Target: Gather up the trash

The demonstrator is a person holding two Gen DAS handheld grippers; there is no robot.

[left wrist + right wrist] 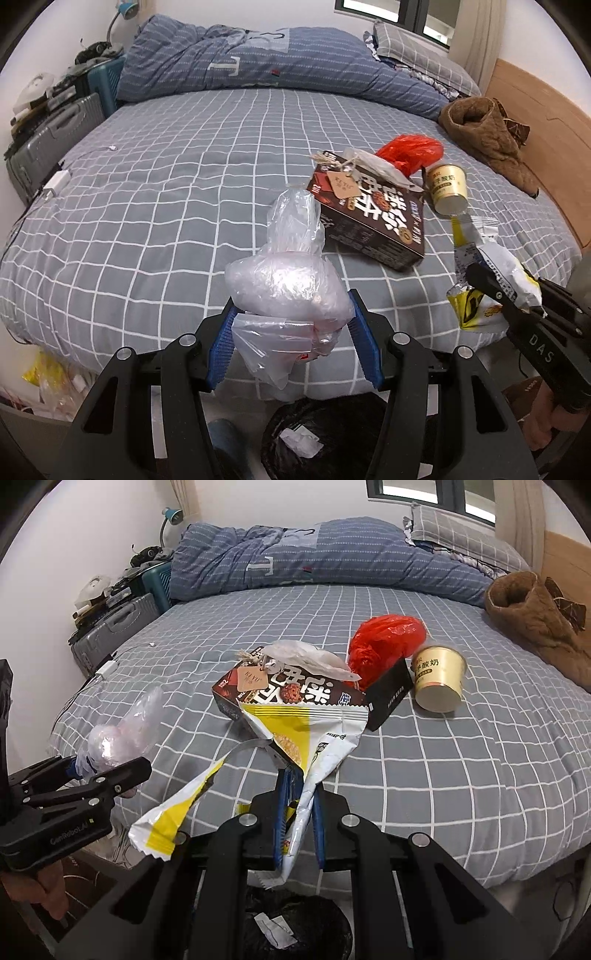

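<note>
Left gripper [291, 332] of mine is clamped on a crumpled clear plastic bag [288, 280], held above the black-lined trash bin [314, 439] at the bed edge, which holds only a paper scrap, so I judge collecting is just beginning. From the right wrist, right gripper [299, 812] pinches a torn yellow-white snack wrapper [314, 734] over the bin, while the dark food box [280, 694], red plastic bag [384, 642] and beige yogurt cup [439, 679] lie on the grey checked bed [461, 768].

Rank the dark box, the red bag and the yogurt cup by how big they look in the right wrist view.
1. dark box, clearly largest.
2. red bag.
3. yogurt cup, smallest, though close to the bag; the bag sits farther back and is partly hidden, so this is unsure.
</note>
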